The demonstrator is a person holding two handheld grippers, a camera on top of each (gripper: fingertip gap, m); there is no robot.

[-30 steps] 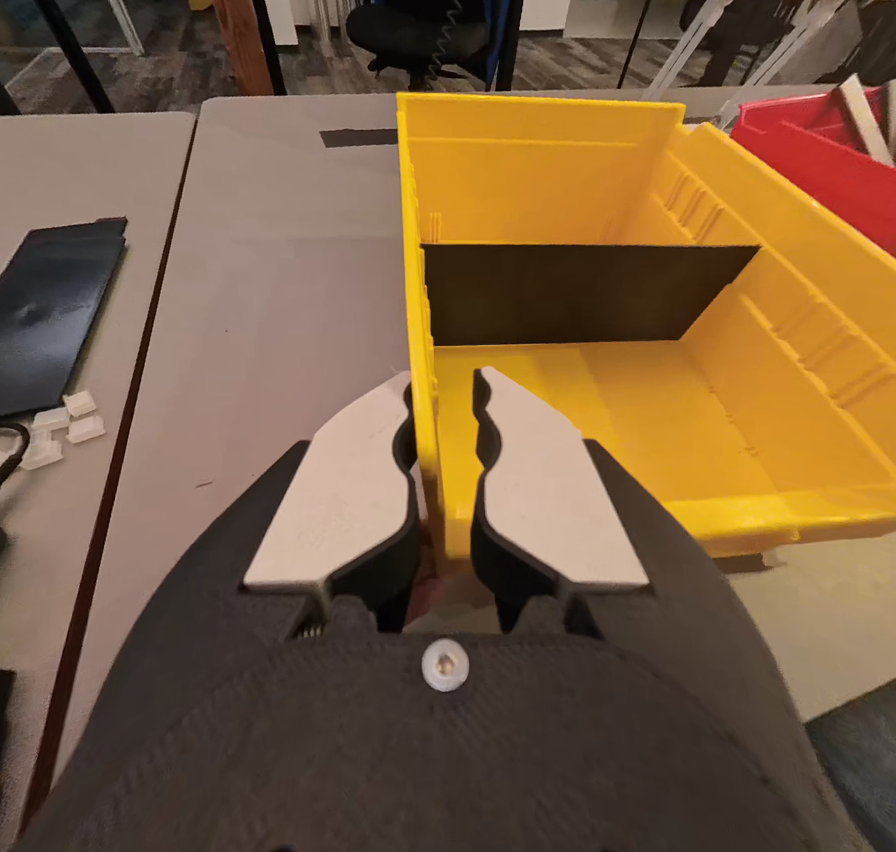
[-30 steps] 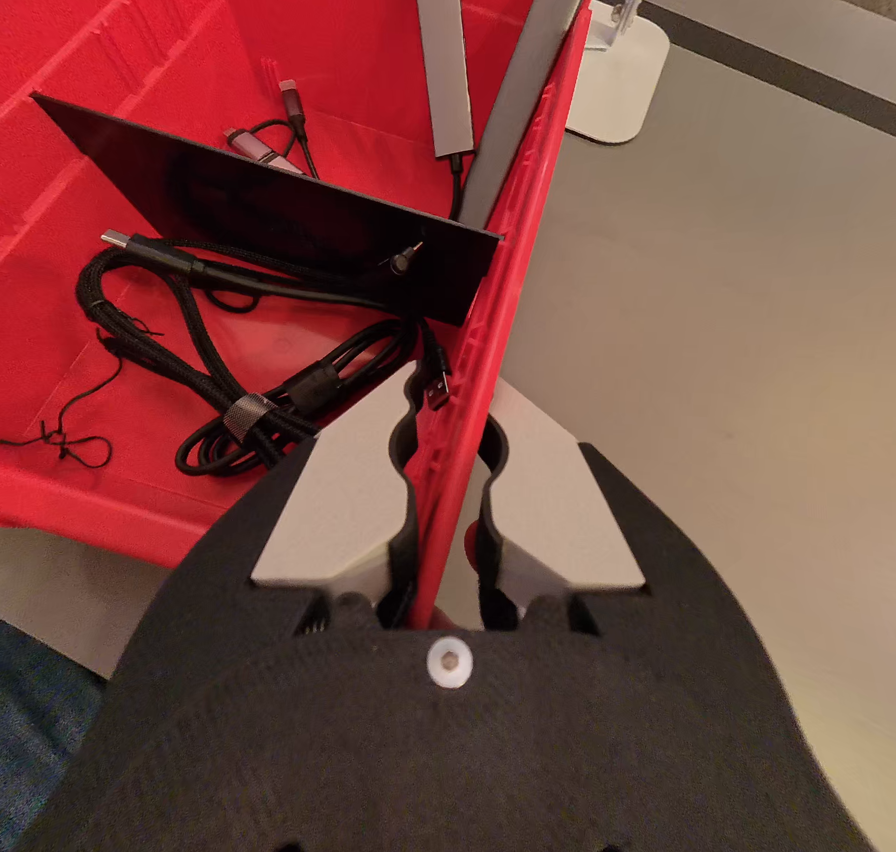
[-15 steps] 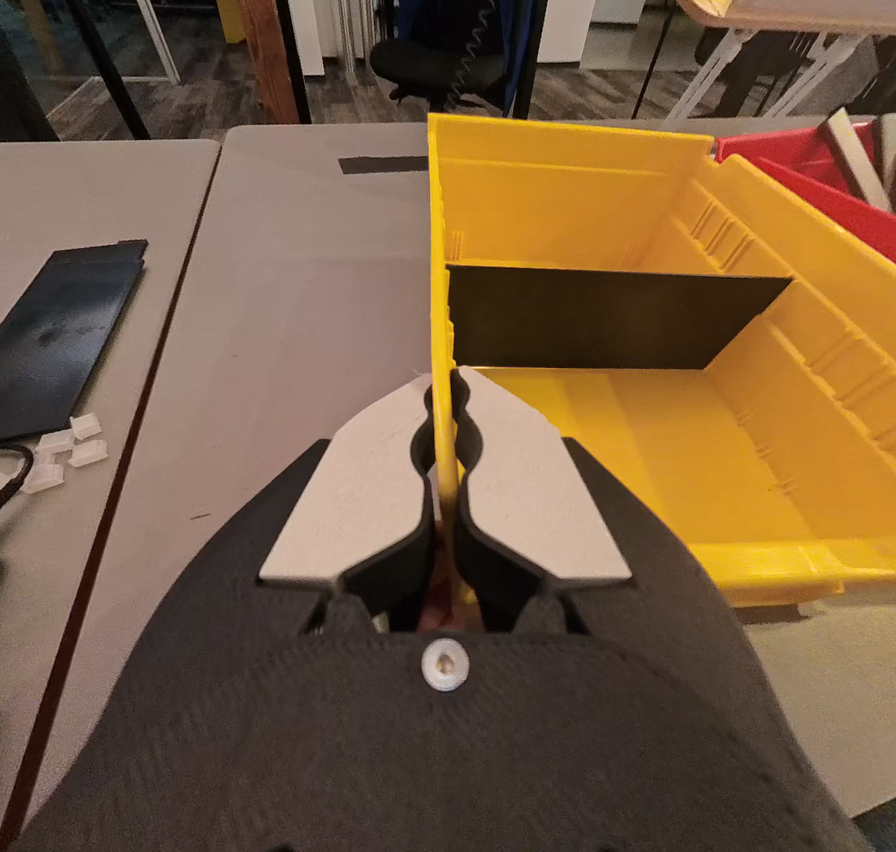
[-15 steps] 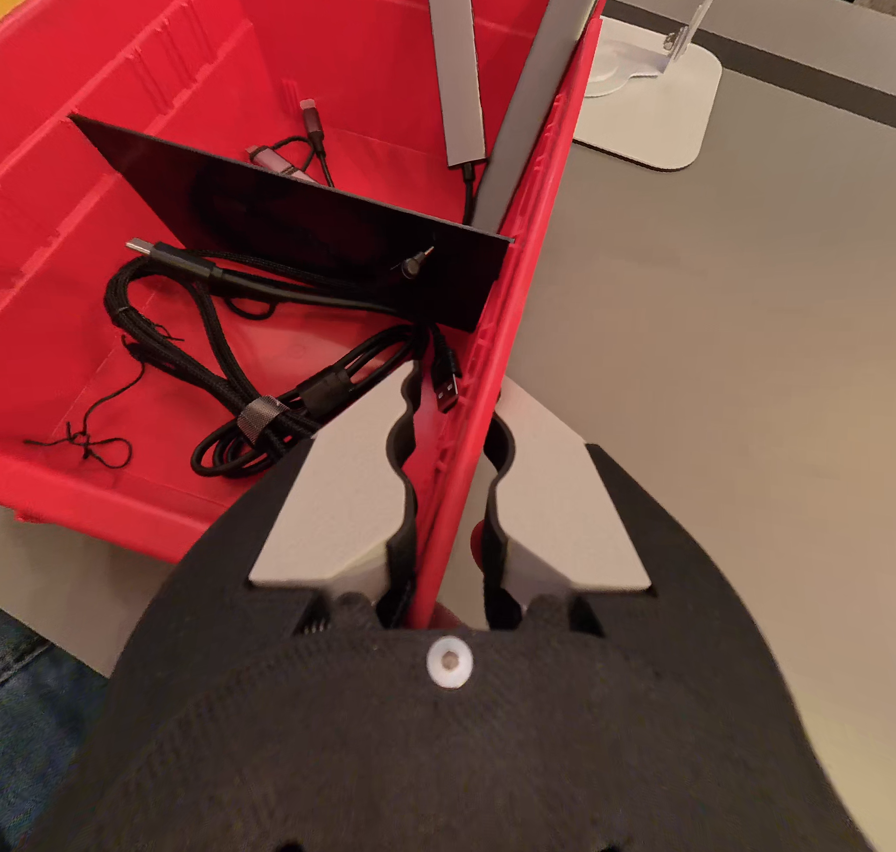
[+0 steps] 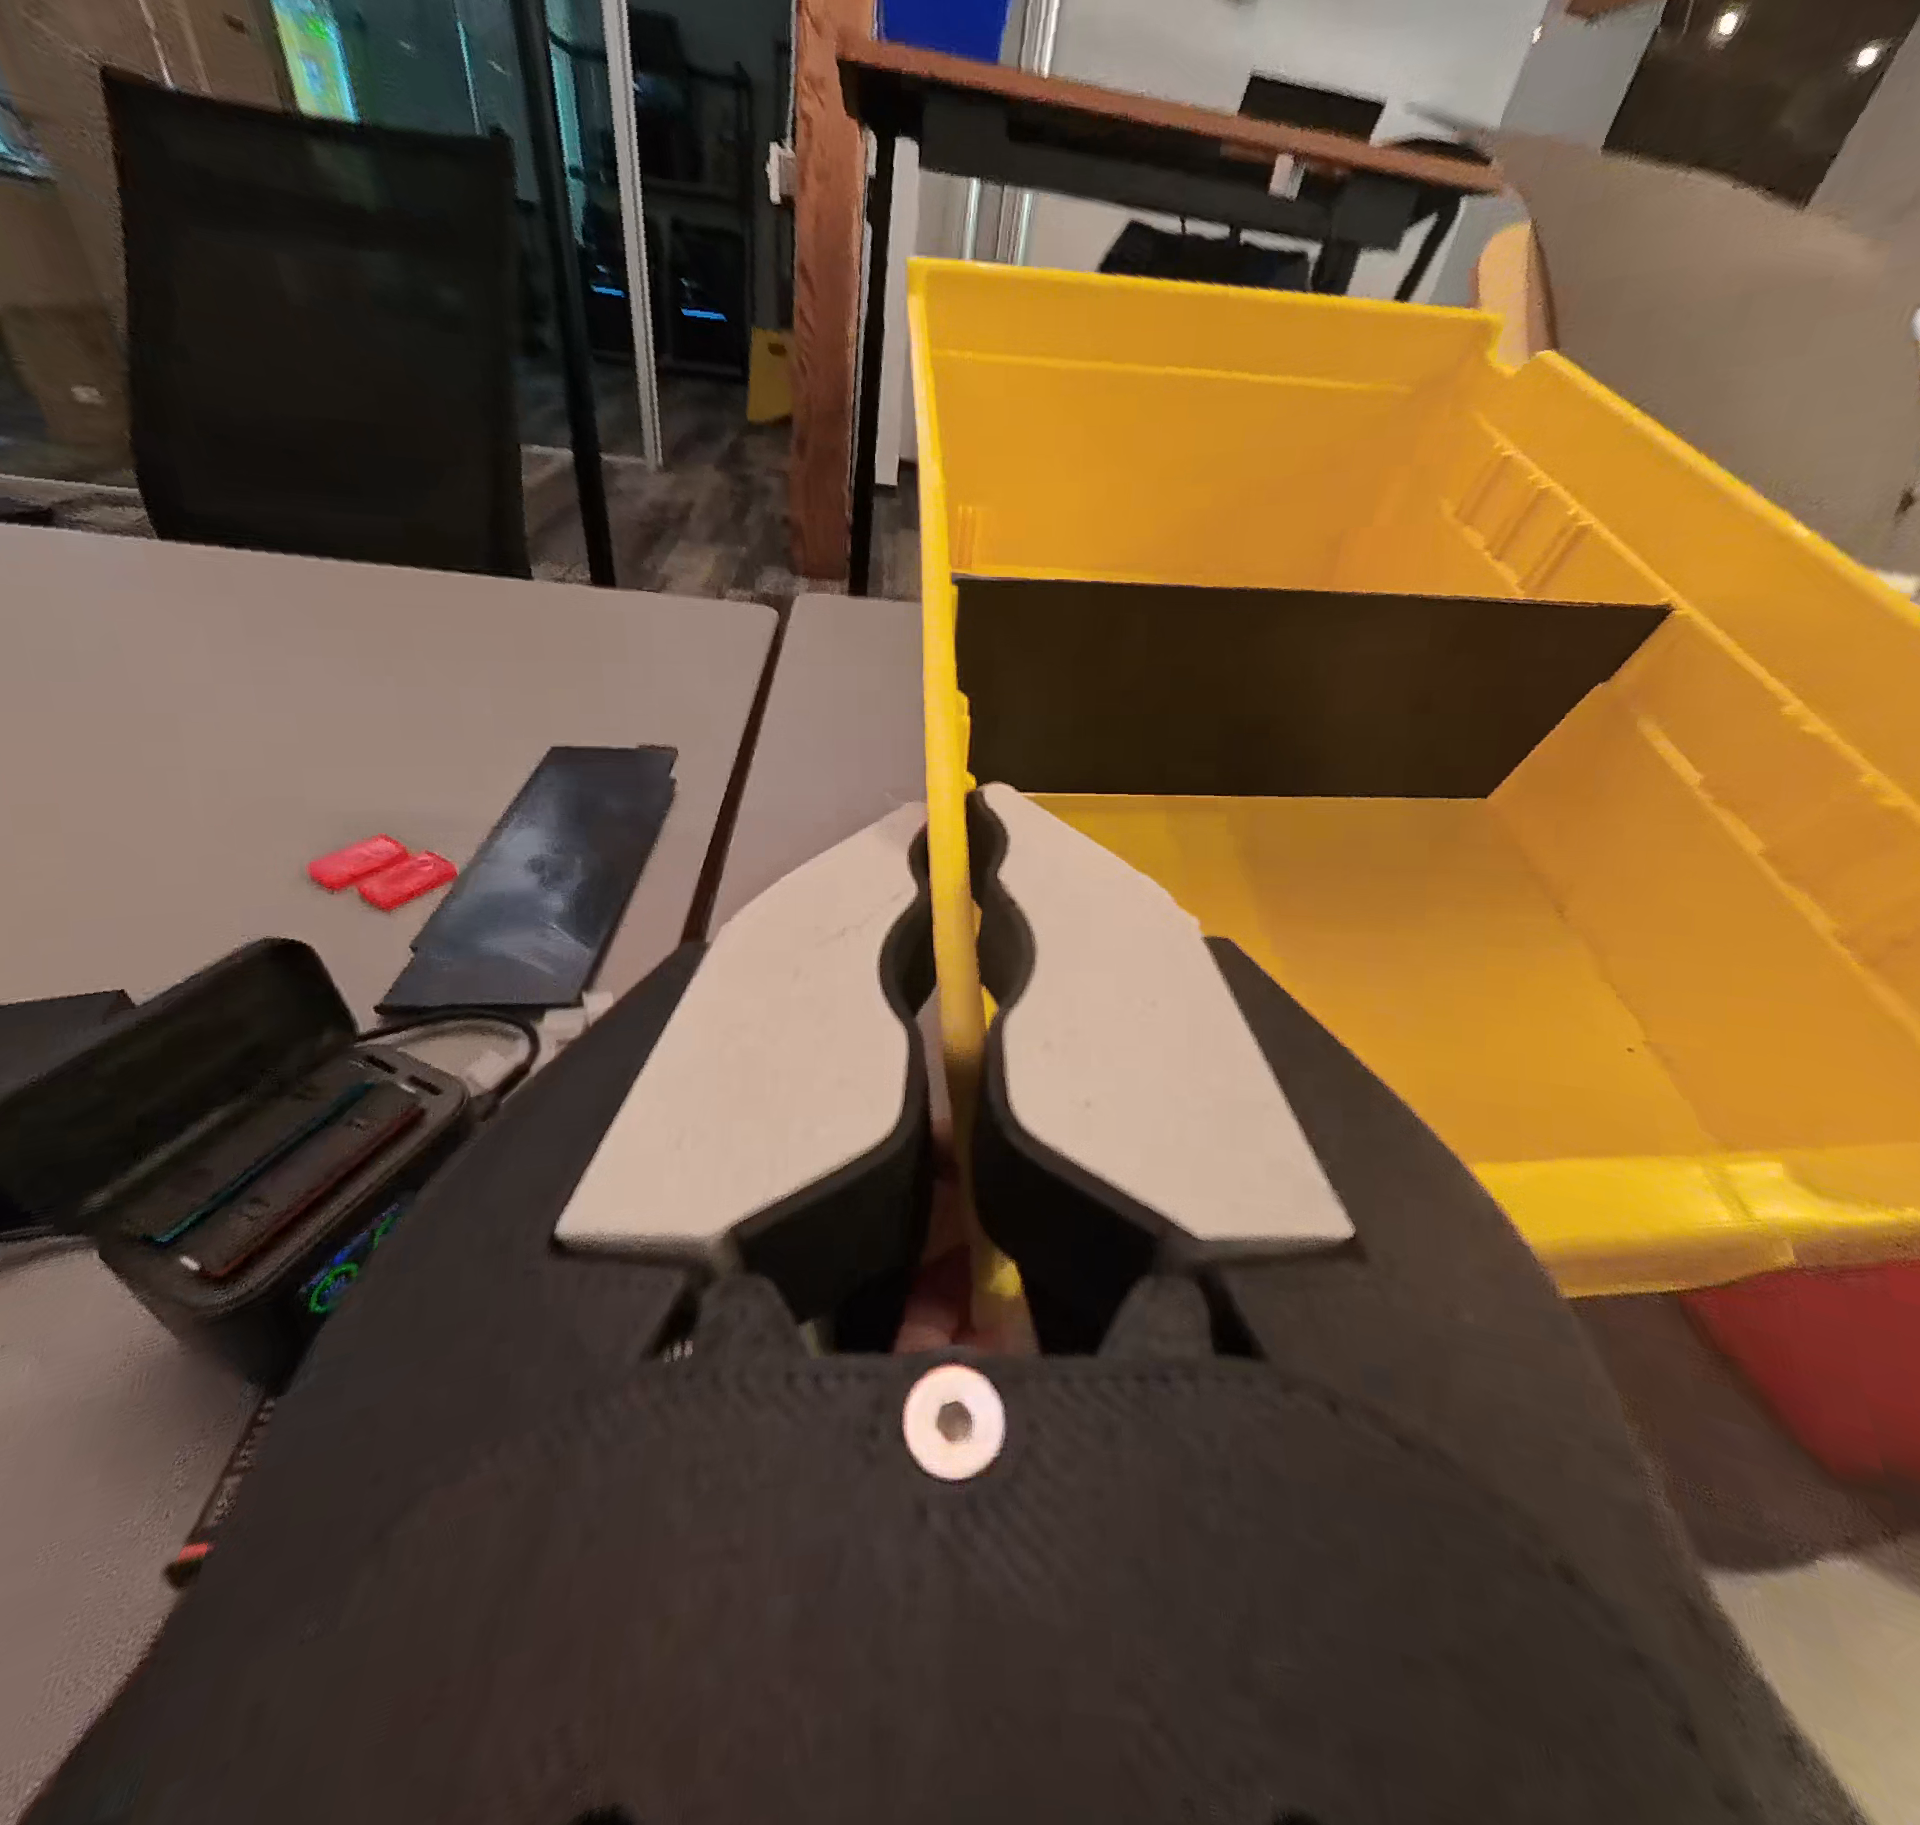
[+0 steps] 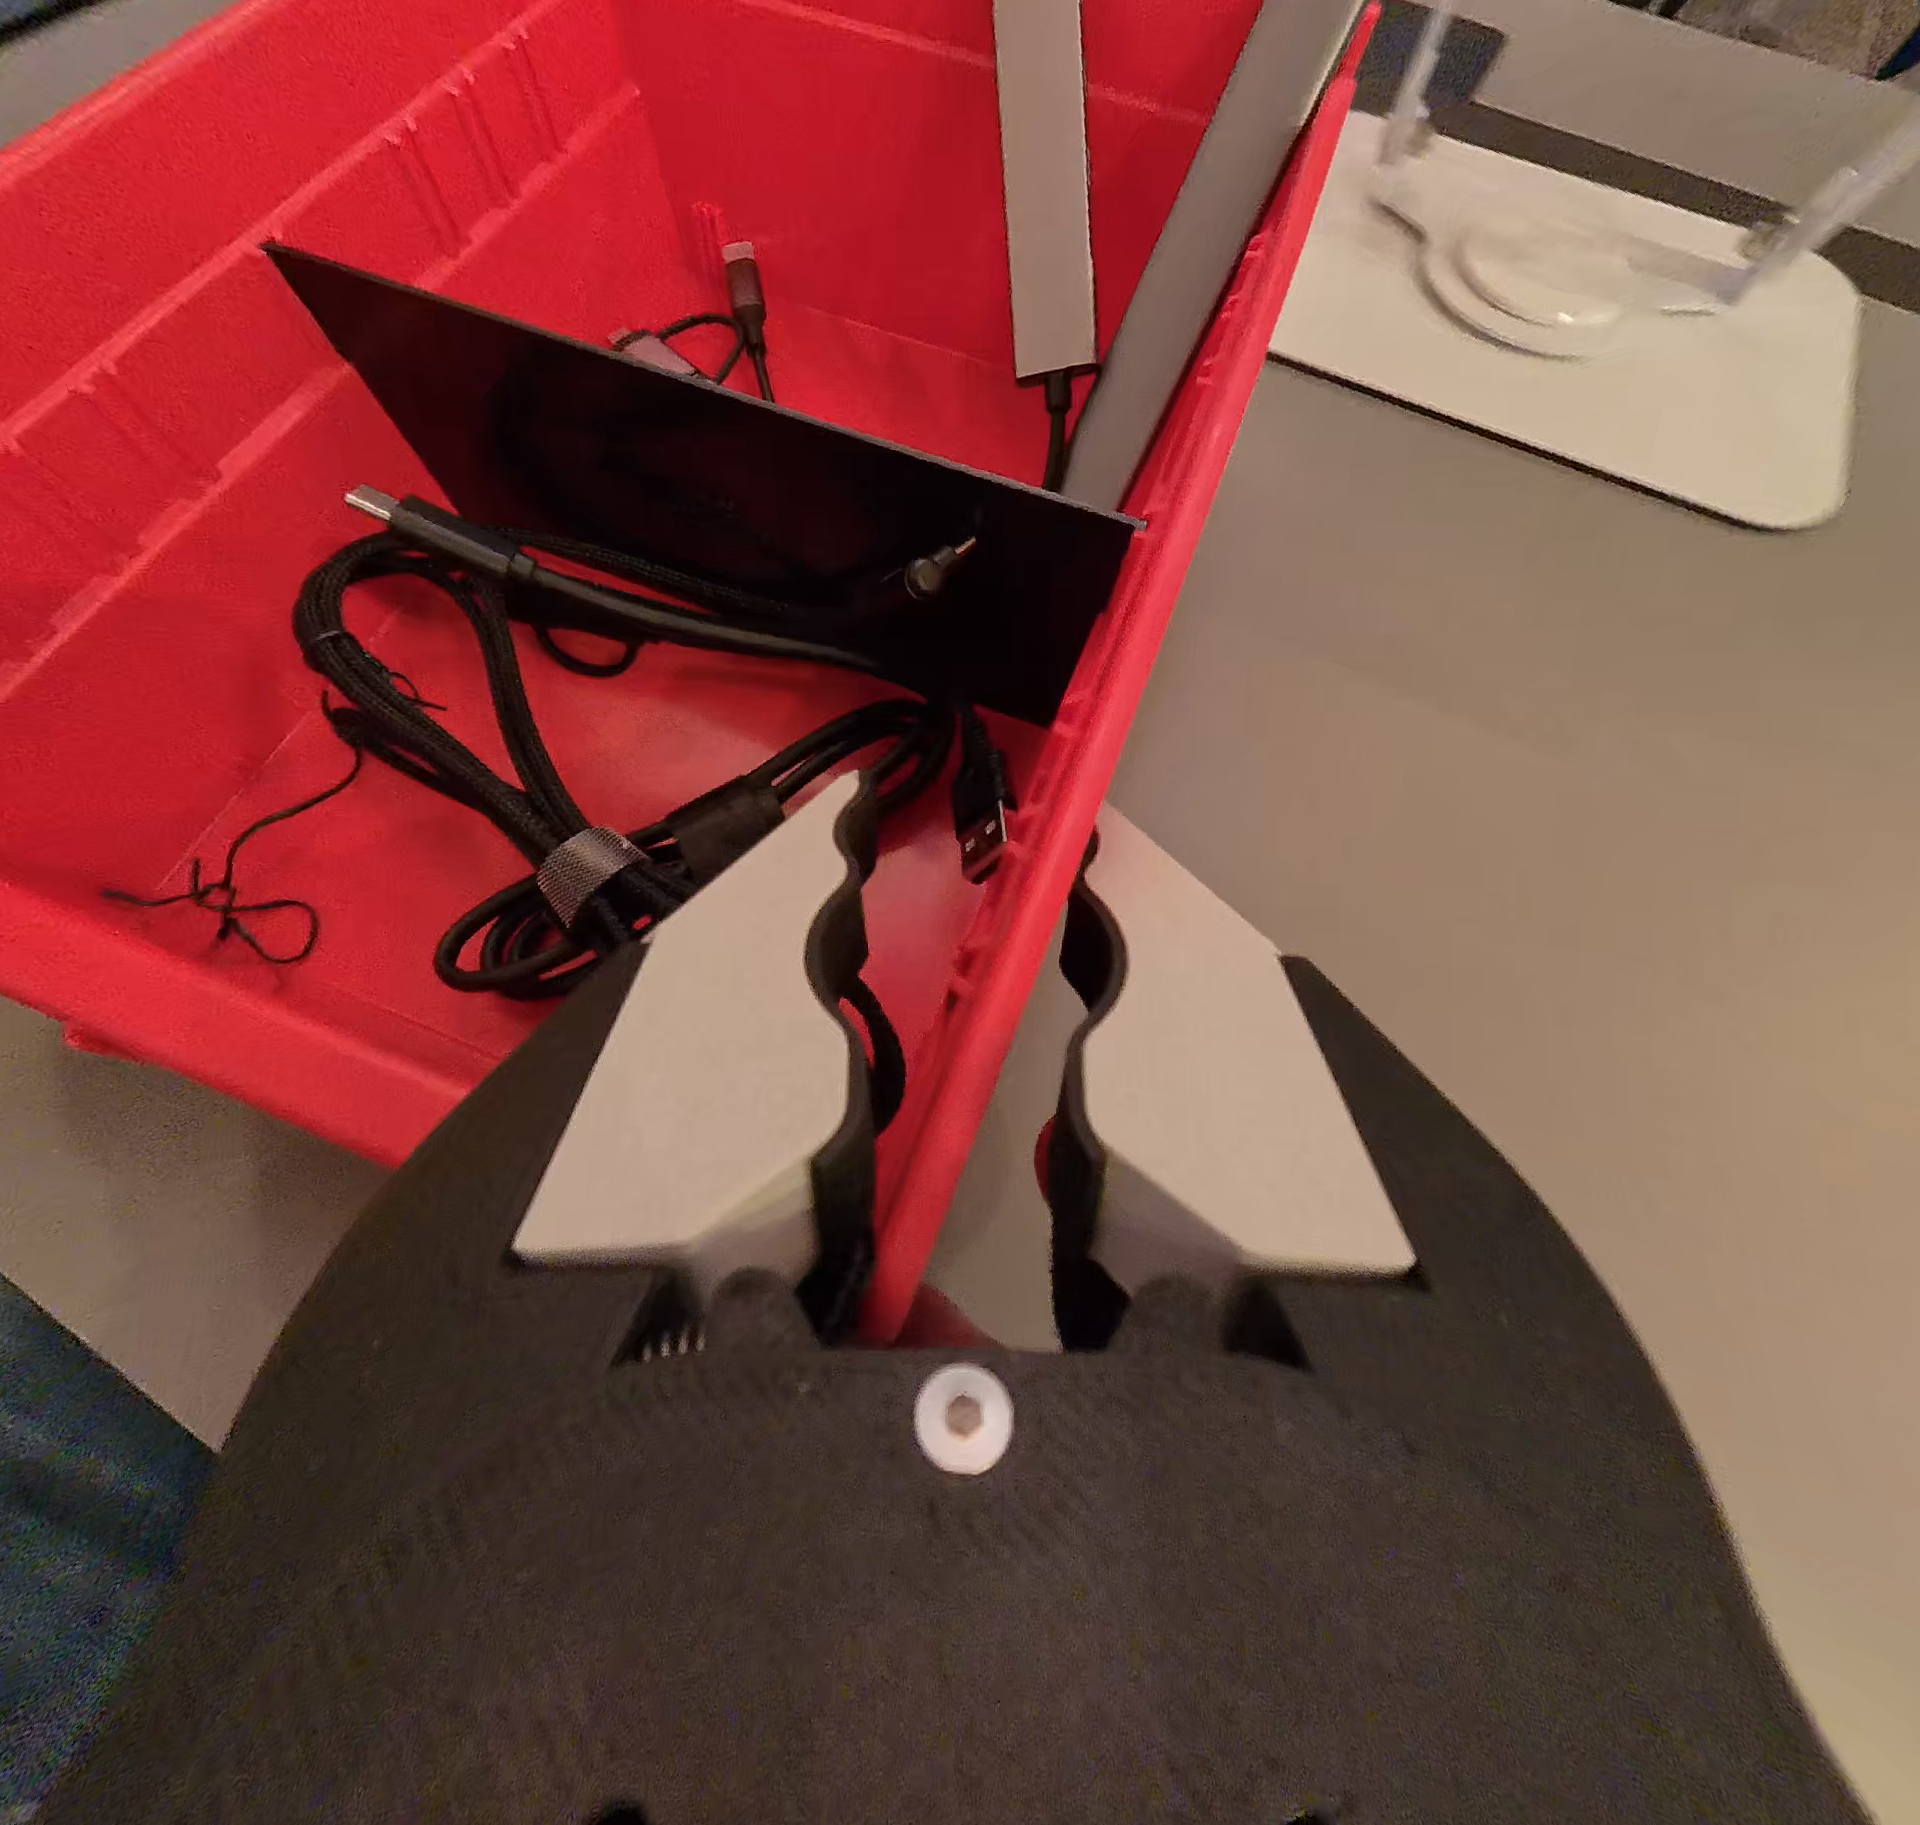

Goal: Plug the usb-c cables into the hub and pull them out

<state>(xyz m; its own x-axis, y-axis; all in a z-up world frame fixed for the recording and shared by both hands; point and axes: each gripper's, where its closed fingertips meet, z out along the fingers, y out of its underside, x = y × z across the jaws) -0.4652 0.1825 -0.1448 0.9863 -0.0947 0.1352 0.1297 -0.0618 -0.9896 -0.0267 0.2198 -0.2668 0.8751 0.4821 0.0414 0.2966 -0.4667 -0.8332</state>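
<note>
The black braided usb-c cables (image 6: 488, 726) lie coiled on the floor of the red plastic bin (image 6: 312, 248), in the near compartment in front of a black divider panel (image 6: 727, 528), with one plug (image 6: 982, 830) resting just beside the bin's right wall. Behind the divider, two long grey slabs, which I take to be the hubs (image 6: 1039, 165), lean on end against the far corner, their long axes running up and away from the claw. The right gripper (image 6: 961, 944) straddles that right wall, one finger inside the bin and one outside; its jaws stand apart, and whether they press on the wall I cannot tell. The cables therefore sit just left of and ahead of this claw, which is clearly the nearer one for reaching them. The left gripper (image 5: 951, 944) is clenched on the left wall of an empty yellow plastic bin (image 5: 1455, 944), which also has a black divider (image 5: 1247, 695), and looks lifted clear of the grey table (image 5: 312, 653). Farther left on that table lie a flat black panel (image 5: 540, 882), two small red tabs (image 5: 379, 869) and an open black case (image 5: 208, 1100).
</note>
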